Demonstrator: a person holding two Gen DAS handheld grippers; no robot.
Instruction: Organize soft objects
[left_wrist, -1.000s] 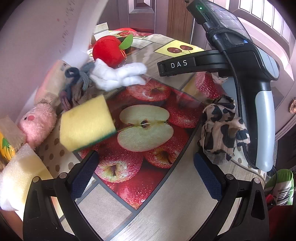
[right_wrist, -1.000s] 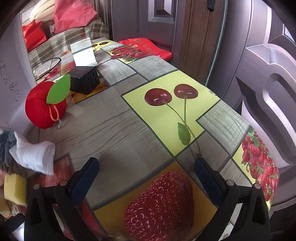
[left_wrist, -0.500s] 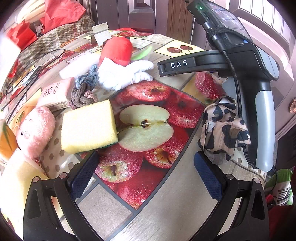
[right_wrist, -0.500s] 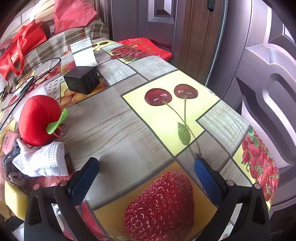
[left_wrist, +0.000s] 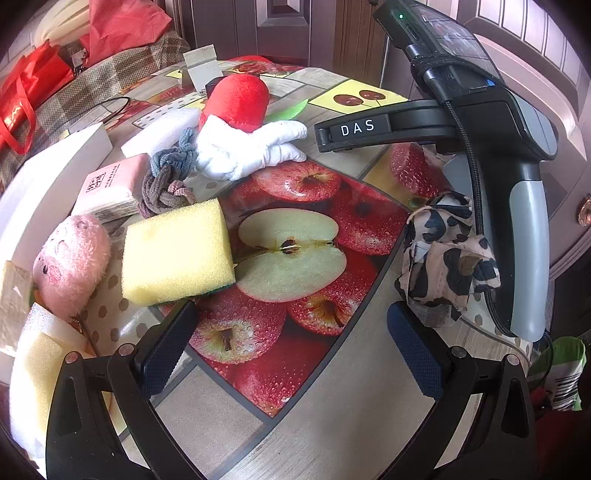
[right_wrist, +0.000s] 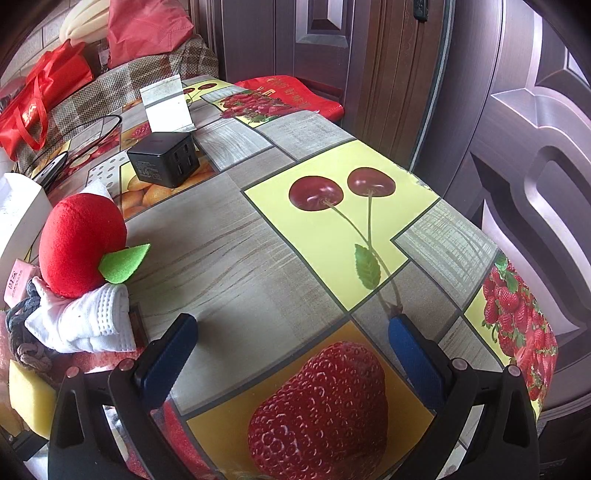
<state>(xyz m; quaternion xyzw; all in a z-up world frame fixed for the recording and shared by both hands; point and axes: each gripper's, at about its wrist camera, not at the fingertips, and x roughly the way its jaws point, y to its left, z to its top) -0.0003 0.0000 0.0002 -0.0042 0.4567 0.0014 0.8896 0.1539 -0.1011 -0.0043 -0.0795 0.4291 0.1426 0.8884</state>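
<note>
Soft objects lie on the fruit-print table. In the left wrist view: a yellow sponge (left_wrist: 177, 253), a pink plush (left_wrist: 70, 264), a grey braided cloth (left_wrist: 168, 177), a white towel (left_wrist: 247, 153), a red plush apple (left_wrist: 238, 99) and a leopard-print cloth (left_wrist: 445, 254). My left gripper (left_wrist: 291, 350) is open and empty, just short of the sponge. My right gripper (right_wrist: 291, 358) is open and empty over the strawberry print; its body (left_wrist: 480, 122) shows in the left wrist view beside the leopard cloth. The apple (right_wrist: 79, 243) and towel (right_wrist: 85, 321) lie to its left.
A pink tissue pack (left_wrist: 110, 184), a white box (left_wrist: 44, 192) and pale foam pieces (left_wrist: 37, 362) sit at the left. A black charger (right_wrist: 162, 158) and a white card (right_wrist: 168, 105) stand farther back. The table edge (right_wrist: 517, 258) runs along the right near a door.
The soft objects have settled on the table: the sponge lies flat, the apple has tipped over onto the towel, and the white box has moved off to the left. Both grippers have stayed still.
</note>
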